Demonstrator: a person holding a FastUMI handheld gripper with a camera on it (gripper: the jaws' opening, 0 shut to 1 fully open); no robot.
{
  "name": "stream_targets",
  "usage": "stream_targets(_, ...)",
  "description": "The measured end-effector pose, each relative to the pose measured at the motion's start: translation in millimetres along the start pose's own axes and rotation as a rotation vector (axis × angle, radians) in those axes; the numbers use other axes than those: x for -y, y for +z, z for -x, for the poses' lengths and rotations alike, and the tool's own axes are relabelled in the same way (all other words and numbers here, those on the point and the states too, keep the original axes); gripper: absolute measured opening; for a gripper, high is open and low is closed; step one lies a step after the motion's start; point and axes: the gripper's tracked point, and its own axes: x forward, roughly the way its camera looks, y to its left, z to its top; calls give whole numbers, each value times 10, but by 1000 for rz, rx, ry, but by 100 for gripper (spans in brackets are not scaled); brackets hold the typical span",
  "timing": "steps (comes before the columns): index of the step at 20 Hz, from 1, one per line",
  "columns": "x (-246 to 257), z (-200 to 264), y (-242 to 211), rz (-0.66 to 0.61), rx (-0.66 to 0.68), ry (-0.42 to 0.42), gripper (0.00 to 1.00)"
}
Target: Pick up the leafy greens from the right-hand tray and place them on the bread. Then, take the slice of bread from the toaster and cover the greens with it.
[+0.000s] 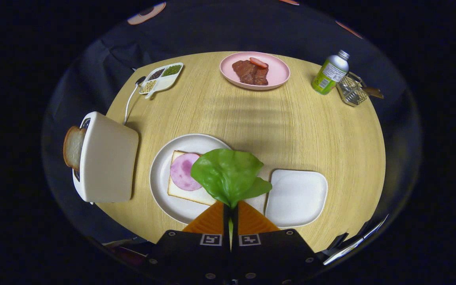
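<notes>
My gripper (pixel 230 206) is shut on the stem of the leafy greens (pixel 228 172), which hang over the right part of the round white plate (pixel 160 174). On that plate lies a slice of bread (pixel 180 192) topped with a pink round of ham (pixel 182 171), just ahead and left of my fingers. The greens hide the bread's right side. The right-hand tray (pixel 297 196), white and squarish, sits bare to the right of the plate. Left of the plate stands a cream toaster (pixel 107 158) with a slice of bread (pixel 73 146) sticking out of its slot.
Beyond, on the round wooden table (pixel 251 118), stand a pink plate (pixel 277 77) of meat, a divided white dish (pixel 164 77) of grains with a spoon, a green-labelled bottle (pixel 329 73) and a small wire basket (pixel 350 91).
</notes>
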Motion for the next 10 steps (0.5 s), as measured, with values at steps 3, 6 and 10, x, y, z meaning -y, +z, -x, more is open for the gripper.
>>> stream_targets(3,-259,-71,75,39,-7,15,1)
stream_targets(6,-487,-158,160,72,-15,31,1)
stream_targets(10,-717,-299,202,112,-39,47,2)
